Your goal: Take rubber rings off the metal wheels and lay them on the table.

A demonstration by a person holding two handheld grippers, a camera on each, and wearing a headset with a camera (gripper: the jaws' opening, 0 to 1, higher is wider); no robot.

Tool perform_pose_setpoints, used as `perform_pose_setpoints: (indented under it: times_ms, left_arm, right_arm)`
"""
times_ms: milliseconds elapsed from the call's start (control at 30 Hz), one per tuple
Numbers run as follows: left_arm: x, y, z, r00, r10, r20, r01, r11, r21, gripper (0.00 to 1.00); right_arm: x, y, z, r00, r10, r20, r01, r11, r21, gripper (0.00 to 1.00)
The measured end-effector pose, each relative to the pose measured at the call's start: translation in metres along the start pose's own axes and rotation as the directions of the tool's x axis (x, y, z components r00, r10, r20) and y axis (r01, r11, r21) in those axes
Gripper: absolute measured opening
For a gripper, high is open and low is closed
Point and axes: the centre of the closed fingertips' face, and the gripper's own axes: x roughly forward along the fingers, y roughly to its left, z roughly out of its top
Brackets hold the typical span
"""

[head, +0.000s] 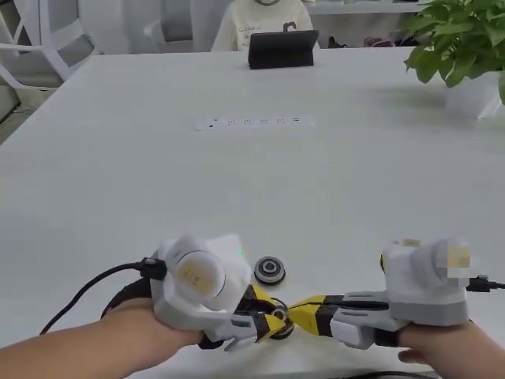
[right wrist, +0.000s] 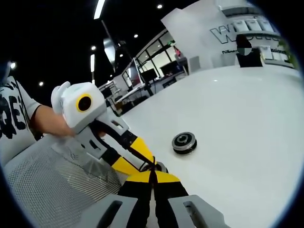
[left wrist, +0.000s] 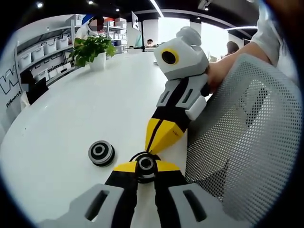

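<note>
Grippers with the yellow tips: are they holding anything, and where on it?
The left gripper clamps a small wheel by its rim; the right gripper seems to nip the same wheel's edge.

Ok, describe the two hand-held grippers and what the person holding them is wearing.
Both the left hand-held gripper and the right hand-held gripper have rounded white-grey bodies, black middle sections and yellow jaw tips. A black cable trails from the left one. The person wears a white top with dark lettering.
</note>
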Motion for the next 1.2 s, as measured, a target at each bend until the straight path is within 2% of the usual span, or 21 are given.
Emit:
perform_pose_setpoints:
  times_ms: [233,567,833,1200]
  left_arm:
    - [-0.001,-0.002,0.0,0.9998,-0.018,-0.011,0.018,1.0,0.003,0.08]
    - [-0.015,-0.006,0.006,0.9987,-0.051,0.008,0.051,0.999,-0.015,0.19]
    - [-0.034,0.003,0.014,0.9984,-0.025,0.051,0.029,0.996,-0.081,0.28]
    - [-0.063,0.011,0.015,0.9963,0.012,0.085,-0.003,0.994,-0.108,0.38]
  right_arm:
    - [-0.003,-0.001,0.001,0.9999,-0.004,0.011,0.003,1.0,0.012,0.0]
    - [-0.003,0.0,0.006,0.9996,0.011,0.026,-0.011,1.0,0.016,0.0]
    - [-0.003,0.002,0.017,0.9989,0.024,0.039,-0.025,1.0,0.008,0.0]
    - [-0.001,0.003,0.027,0.9986,0.04,0.036,-0.04,0.999,-0.006,0.0]
